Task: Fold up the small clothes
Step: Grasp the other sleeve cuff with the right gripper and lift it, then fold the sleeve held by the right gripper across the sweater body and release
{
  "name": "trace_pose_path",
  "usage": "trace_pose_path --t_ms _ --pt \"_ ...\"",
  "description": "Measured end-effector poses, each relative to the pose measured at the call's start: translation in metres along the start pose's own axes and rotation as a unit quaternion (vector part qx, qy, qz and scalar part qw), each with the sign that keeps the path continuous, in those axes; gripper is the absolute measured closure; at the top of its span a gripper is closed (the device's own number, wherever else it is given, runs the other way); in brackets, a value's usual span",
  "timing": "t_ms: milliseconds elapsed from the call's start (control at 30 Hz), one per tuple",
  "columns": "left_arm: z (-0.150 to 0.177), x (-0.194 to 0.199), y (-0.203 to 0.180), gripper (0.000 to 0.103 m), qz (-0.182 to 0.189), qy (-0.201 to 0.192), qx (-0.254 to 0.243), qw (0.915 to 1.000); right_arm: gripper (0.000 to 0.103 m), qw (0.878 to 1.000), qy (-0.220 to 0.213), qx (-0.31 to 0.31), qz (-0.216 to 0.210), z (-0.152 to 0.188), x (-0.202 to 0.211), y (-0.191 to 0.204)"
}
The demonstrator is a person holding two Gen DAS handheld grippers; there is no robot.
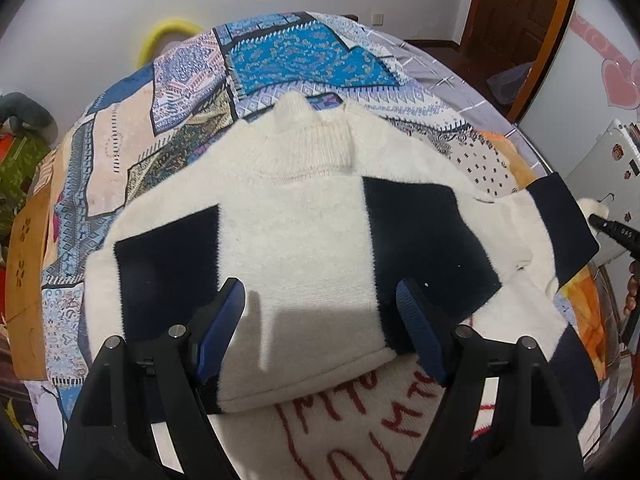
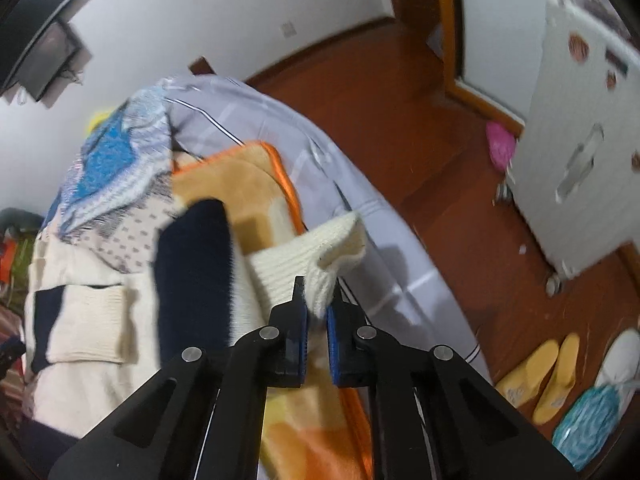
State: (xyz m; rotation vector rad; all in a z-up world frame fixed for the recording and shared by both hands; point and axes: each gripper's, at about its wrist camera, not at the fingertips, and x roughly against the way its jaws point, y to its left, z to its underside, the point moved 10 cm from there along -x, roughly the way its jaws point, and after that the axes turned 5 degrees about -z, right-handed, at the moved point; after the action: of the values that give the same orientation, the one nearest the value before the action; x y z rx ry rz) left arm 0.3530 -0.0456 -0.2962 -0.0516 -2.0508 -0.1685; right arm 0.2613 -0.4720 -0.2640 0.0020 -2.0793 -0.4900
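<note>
1. While spread on the patterned bedcover (image 1: 192, 92), the cream-and-navy sweater (image 1: 296, 236) lies beneath the left gripper (image 1: 320, 312), whose jaws stand apart, holding nothing.
2. Right gripper (image 2: 318, 300): clamped on the sweater's ribbed cuff (image 2: 320, 256).

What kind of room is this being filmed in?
Most likely a home bedroom: a bed with a patterned quilt, a wooden door, and yellow slippers on the wooden floor.

We see open air above the sweater (image 1: 296, 216) on the bed. To its right, bare wood floor (image 2: 400, 120) runs clear until the white cabinet (image 2: 580, 168) and yellow slippers (image 2: 540, 372).
</note>
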Motion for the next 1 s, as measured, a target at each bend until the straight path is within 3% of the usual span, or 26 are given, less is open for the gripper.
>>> trace_pose_path --t_ms 167,500,700,1000 --pt "-0.002 0.016 0.005 0.025 0.005 -0.014 0.010 0.9998 0.096 0.997 -0.040 0.066 0.001 -0.029 0.044 0.036" --pt "-0.002 0.056 0.024 0.025 0.011 -0.050 0.022 0.9985 0.096 0.978 -0.109 0.167 -0.059 -0.060 0.116 0.152" --pt "0.002 0.078 0.043 0.025 0.011 -0.068 0.036 0.9970 0.096 0.964 -0.120 0.218 -0.096 -0.055 0.134 0.216" --pt "0.014 0.097 0.069 0.025 0.009 -0.080 0.055 0.9952 0.096 0.951 -0.110 0.249 -0.146 -0.041 0.130 0.290"
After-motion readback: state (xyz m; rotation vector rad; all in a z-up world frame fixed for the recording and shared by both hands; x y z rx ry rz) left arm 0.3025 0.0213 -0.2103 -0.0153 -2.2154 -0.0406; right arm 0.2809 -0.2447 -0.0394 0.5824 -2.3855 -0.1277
